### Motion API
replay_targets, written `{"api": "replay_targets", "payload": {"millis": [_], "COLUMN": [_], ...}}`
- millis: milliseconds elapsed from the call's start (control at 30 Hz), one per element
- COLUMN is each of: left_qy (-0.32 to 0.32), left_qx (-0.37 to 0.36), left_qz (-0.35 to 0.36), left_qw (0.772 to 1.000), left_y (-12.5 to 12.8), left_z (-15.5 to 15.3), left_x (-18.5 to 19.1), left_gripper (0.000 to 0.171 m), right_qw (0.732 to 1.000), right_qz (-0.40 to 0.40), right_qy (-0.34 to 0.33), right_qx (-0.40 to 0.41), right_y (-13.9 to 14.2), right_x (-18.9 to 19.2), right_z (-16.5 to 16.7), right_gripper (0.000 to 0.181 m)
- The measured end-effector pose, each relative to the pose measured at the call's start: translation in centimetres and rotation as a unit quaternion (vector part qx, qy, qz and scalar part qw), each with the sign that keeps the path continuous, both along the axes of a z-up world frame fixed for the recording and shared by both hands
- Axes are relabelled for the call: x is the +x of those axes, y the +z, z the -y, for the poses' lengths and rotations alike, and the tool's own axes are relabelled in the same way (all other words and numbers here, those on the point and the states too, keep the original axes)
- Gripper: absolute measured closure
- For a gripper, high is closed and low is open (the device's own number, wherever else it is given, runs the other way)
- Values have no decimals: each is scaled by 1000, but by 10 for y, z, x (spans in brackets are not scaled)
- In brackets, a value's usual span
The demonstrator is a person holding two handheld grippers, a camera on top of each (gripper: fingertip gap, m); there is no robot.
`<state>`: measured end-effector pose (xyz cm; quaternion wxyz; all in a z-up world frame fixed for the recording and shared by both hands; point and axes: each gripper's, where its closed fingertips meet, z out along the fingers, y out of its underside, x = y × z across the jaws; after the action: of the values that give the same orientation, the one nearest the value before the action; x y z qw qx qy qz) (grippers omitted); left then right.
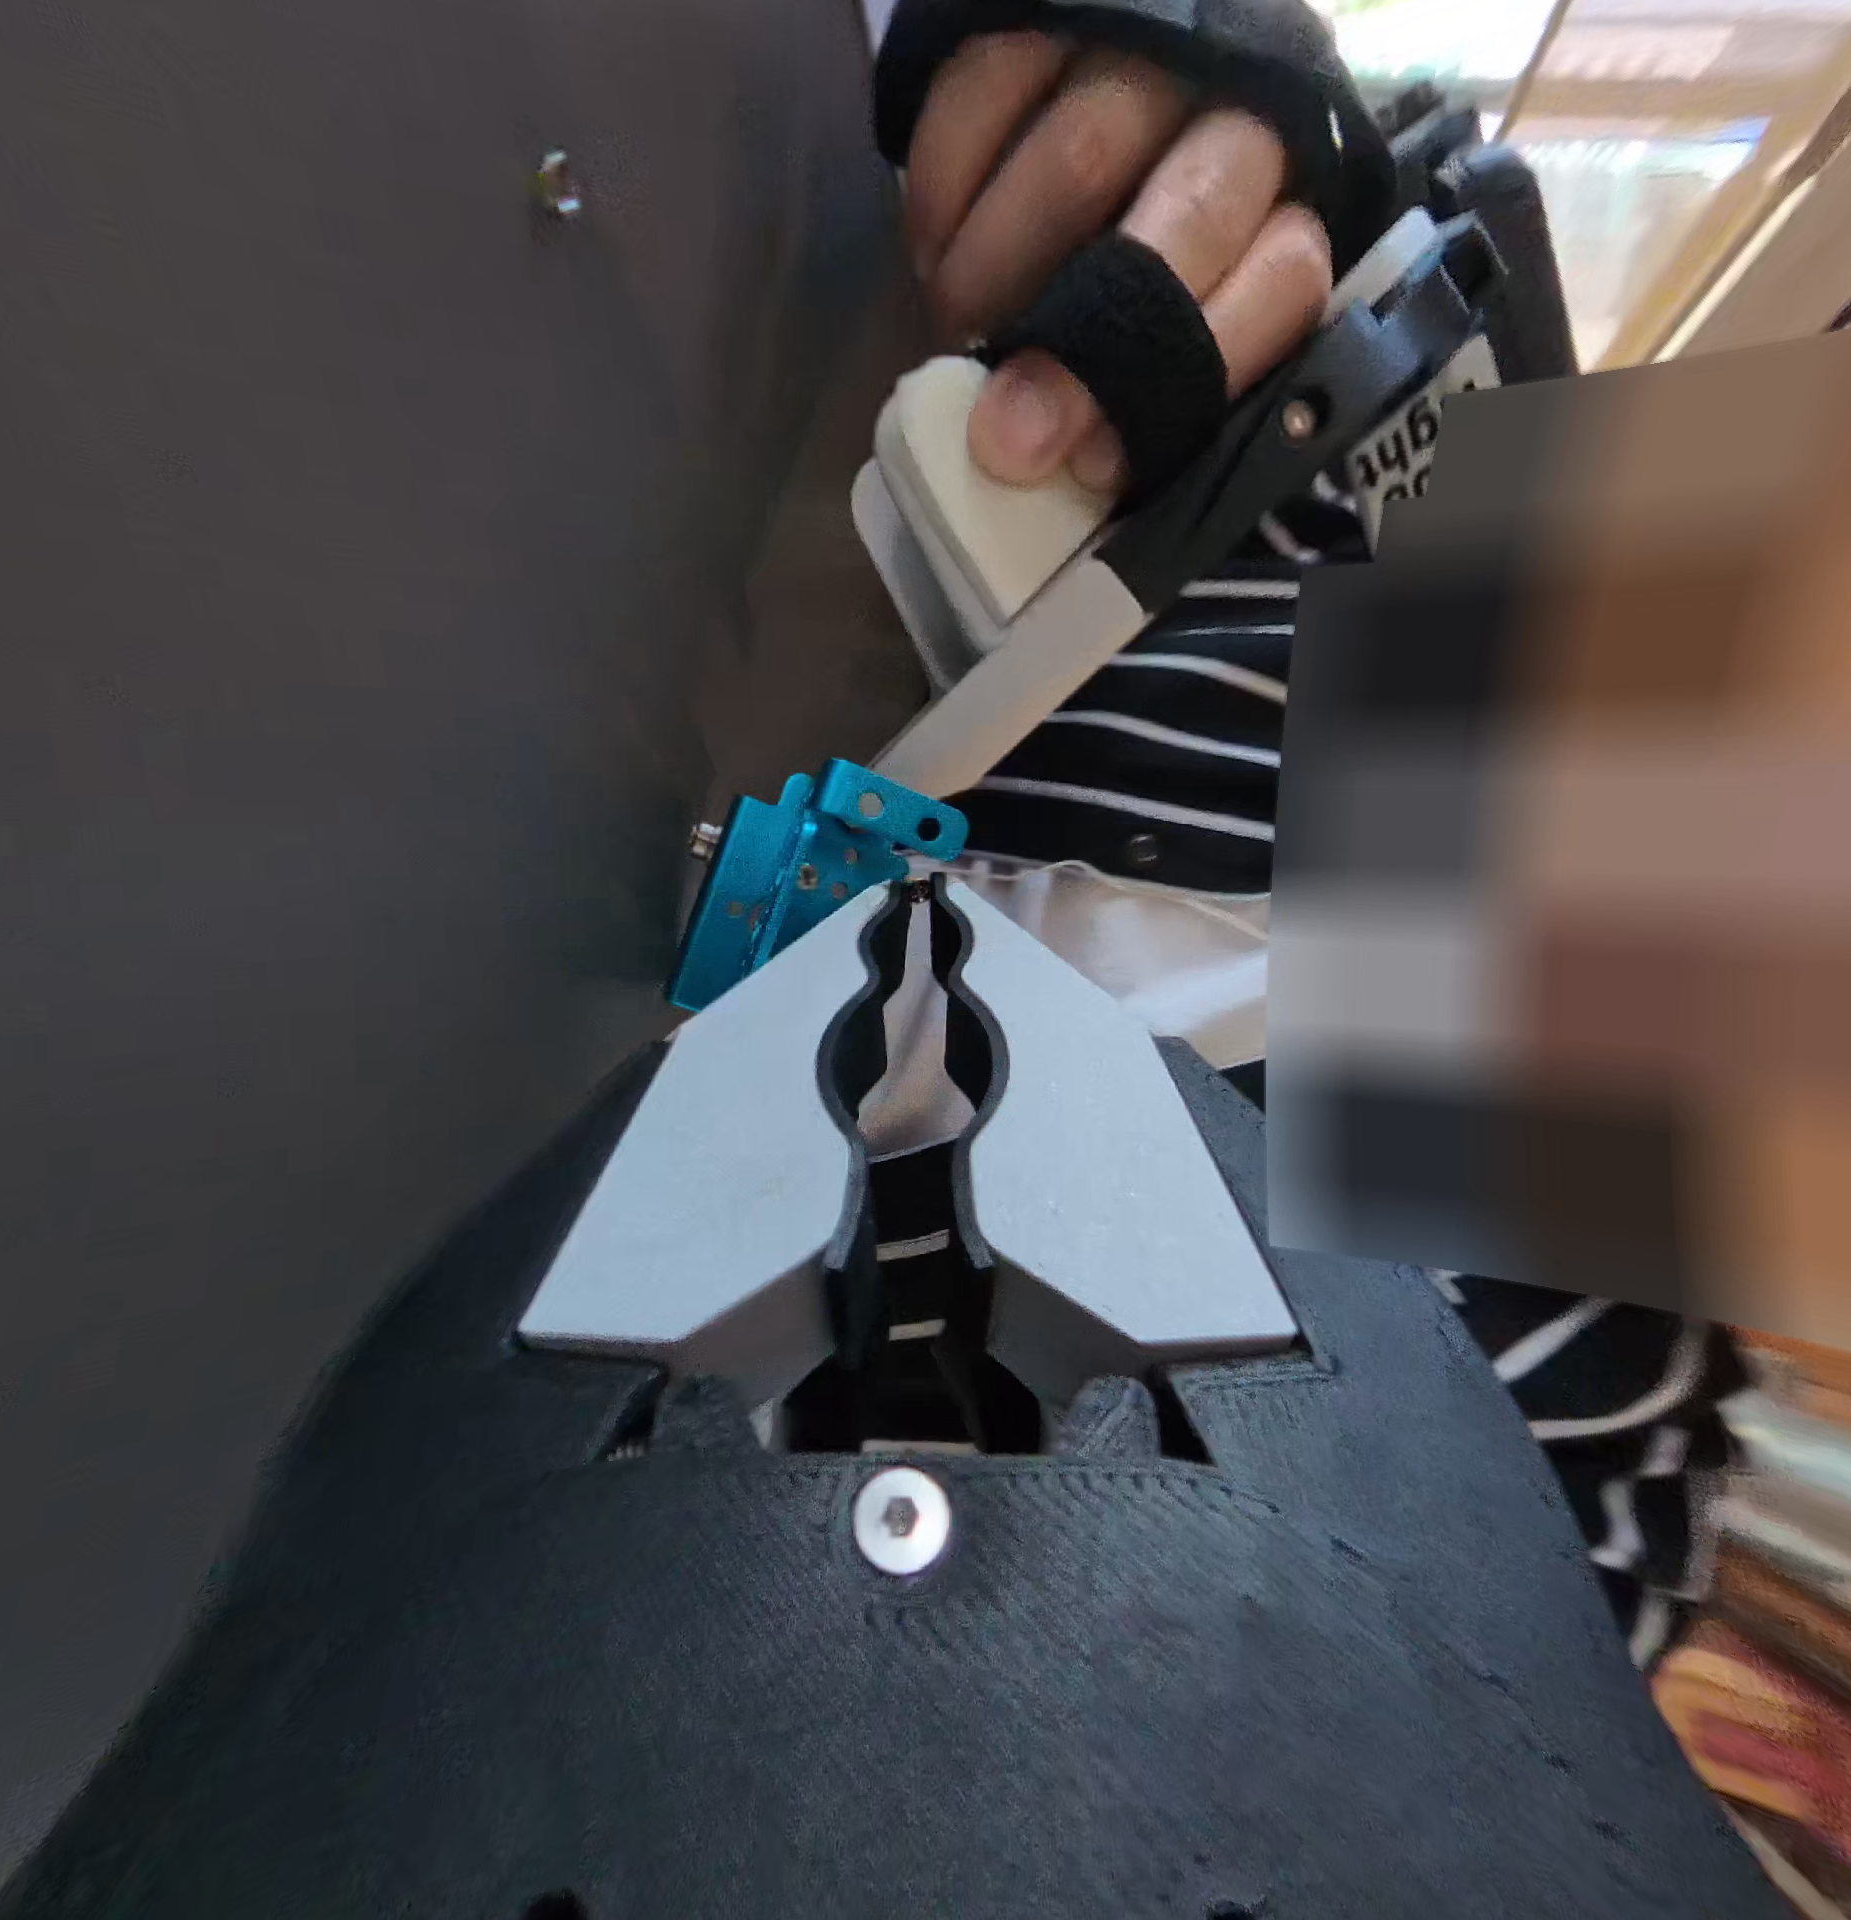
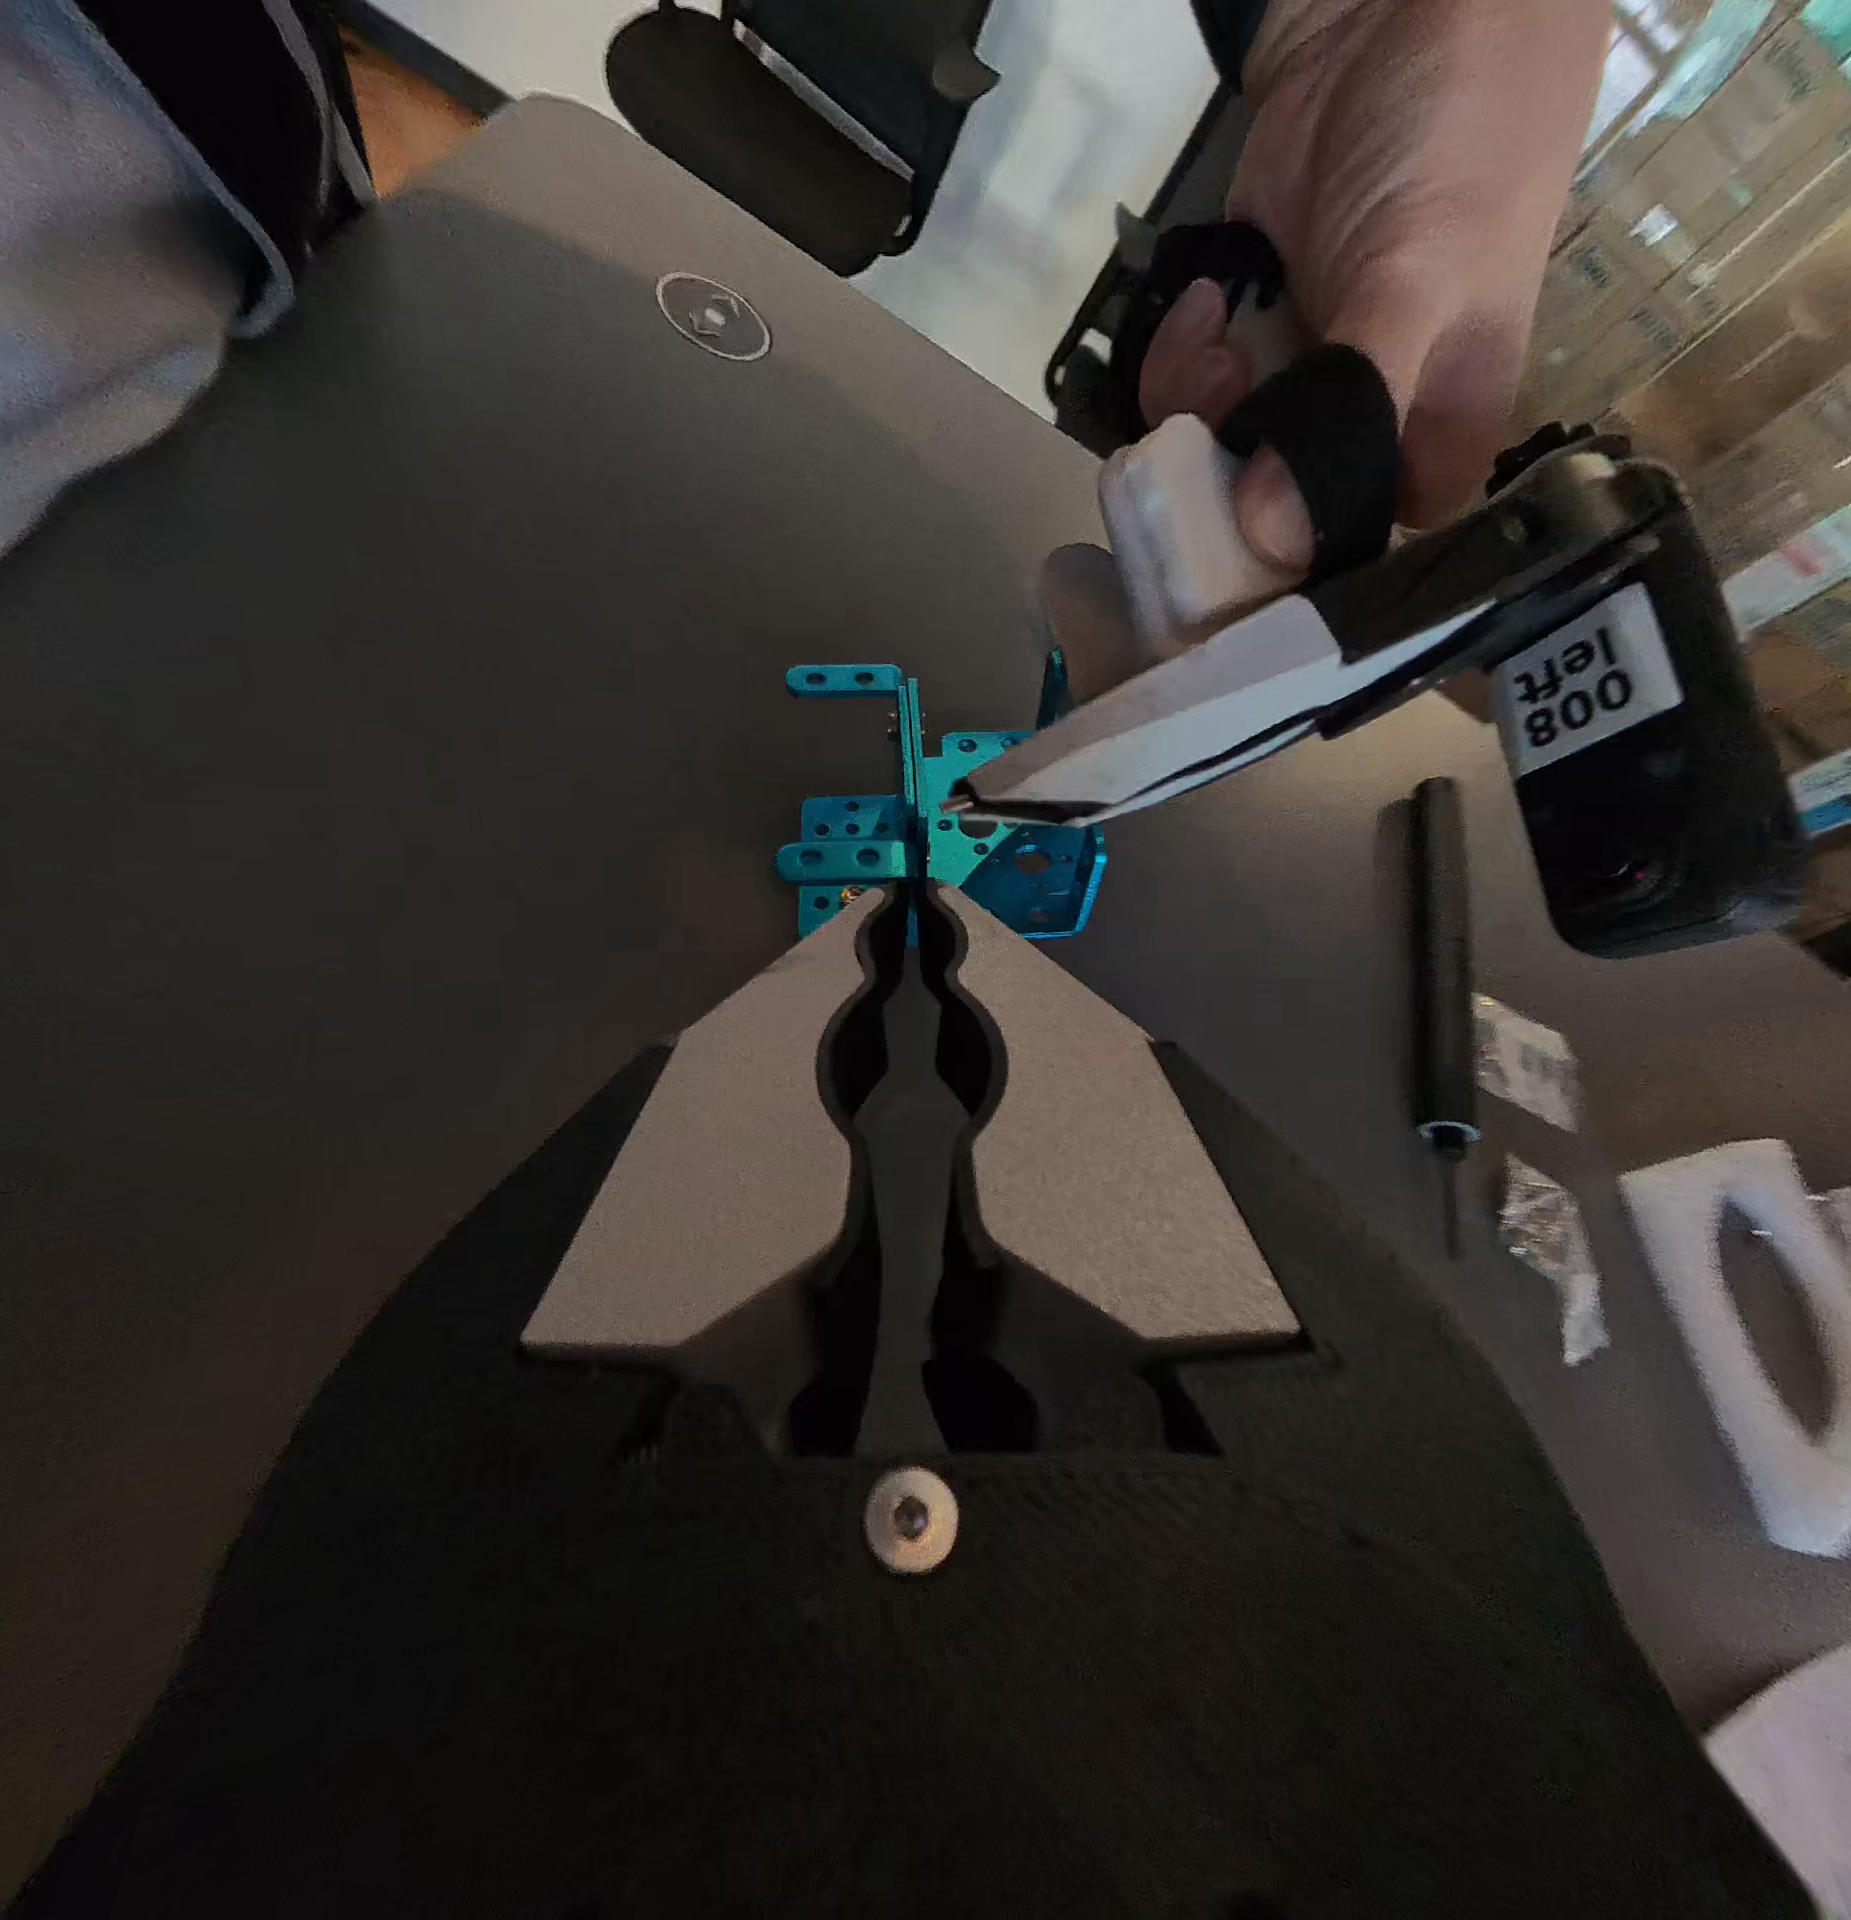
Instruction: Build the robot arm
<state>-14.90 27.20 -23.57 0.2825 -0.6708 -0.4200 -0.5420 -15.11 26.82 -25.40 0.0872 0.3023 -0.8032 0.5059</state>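
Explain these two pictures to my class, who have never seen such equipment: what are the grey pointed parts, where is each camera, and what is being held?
No robot here: a person holds a hand-operated gripper in each hand, each carrying a camera looking along its two grey fingers.

In the left wrist view, the left gripper pinches a tiny screw beside a blue metal bracket assembly; the right gripper reaches in from above.

In the right wrist view, the right gripper is closed on the bracket's upright plate.

On the dark table lie a black screwdriver, small plastic bags and white foam.
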Motion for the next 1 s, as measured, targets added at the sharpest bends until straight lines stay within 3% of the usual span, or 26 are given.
{"api": "replay_targets", "payload": {"millis": [133,200,333,467,633,1000], "left_qy": [-38,-41,-56,-37,-52,-90], "left_qx": [-38,-24,-64,-90,-113,-119], "left_qz": [-151,-190,-303,-360,-378,-364], "left_qw": [987,981,949,928,918,919], "left_y": [-1,7,0,1,-6,-8], "left_z": [3,0,4,6,10,9], "left_x": [1,3,1,-6,-4,0], "left_gripper": [169,169,169,169,169,169], "right_qw": [998,995,985,977,976,972], "right_qz": [-63,-92,-168,-205,-210,-227], "right_qy": [-12,-15,-20,-18,-17,-12], "right_qx": [-17,-25,-42,-52,-53,-58], "right_y": [1,2,3,3,3,3], "right_x": [-4,-5,-8,-7,-7,-5], "right_z": [1,2,2,3,3,4], "right_gripper": [180,180,180,180,180,180]}}
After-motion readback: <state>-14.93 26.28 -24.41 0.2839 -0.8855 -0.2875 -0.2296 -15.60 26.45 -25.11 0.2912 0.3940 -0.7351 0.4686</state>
